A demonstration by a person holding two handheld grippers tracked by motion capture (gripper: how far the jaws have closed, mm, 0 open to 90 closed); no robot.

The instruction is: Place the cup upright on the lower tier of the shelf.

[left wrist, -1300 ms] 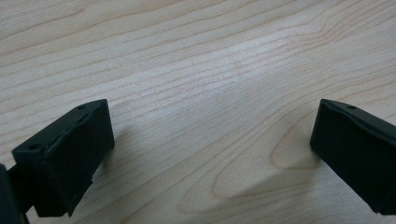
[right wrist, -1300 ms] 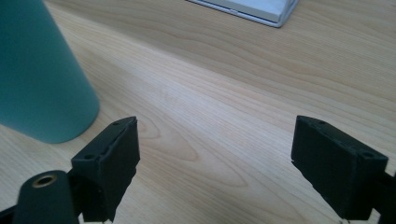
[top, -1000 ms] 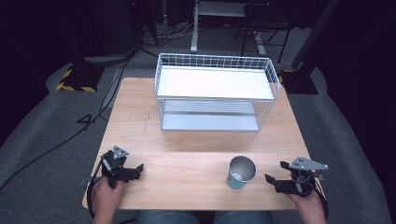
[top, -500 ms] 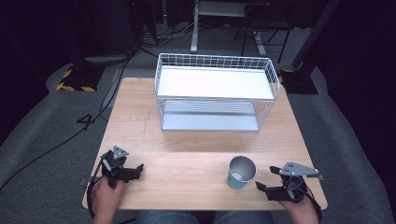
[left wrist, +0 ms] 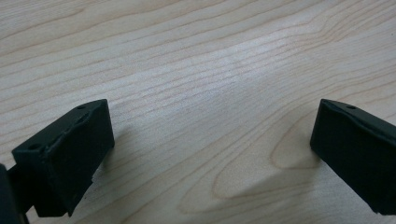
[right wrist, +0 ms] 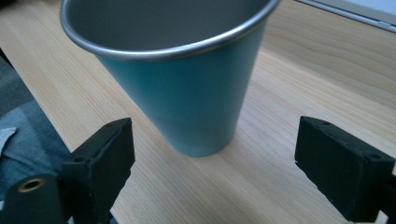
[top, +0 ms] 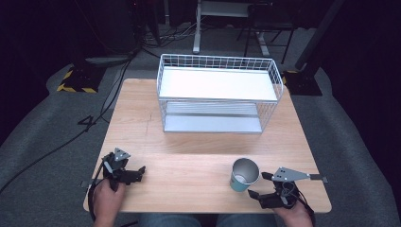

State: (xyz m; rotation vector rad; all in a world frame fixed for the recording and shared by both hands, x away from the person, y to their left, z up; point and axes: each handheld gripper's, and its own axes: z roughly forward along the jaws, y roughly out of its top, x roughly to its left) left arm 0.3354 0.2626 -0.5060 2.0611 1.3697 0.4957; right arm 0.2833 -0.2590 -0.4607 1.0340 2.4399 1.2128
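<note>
Teal metal cup (top: pixel 245 174) stands upright on the wooden table (top: pixel 189 142), near its front edge, right of centre. Right gripper (top: pixel 259 184) sits just beside it, low; its jaws have just been opening and now stand wide, the cup ahead of them, untouched. Left gripper (top: pixel 141 169) rests near the front-left corner, jaws wide, holding nothing. A 2-tier white wire rack (top: pixel 217 94) stands at the back, well apart. Bare wood between.

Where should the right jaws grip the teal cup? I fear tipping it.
Grip the teal cup low on its narrow wall, coming level from the table's right edge: it stands upright, tapers downward, and the open right gripper already faces it.
</note>
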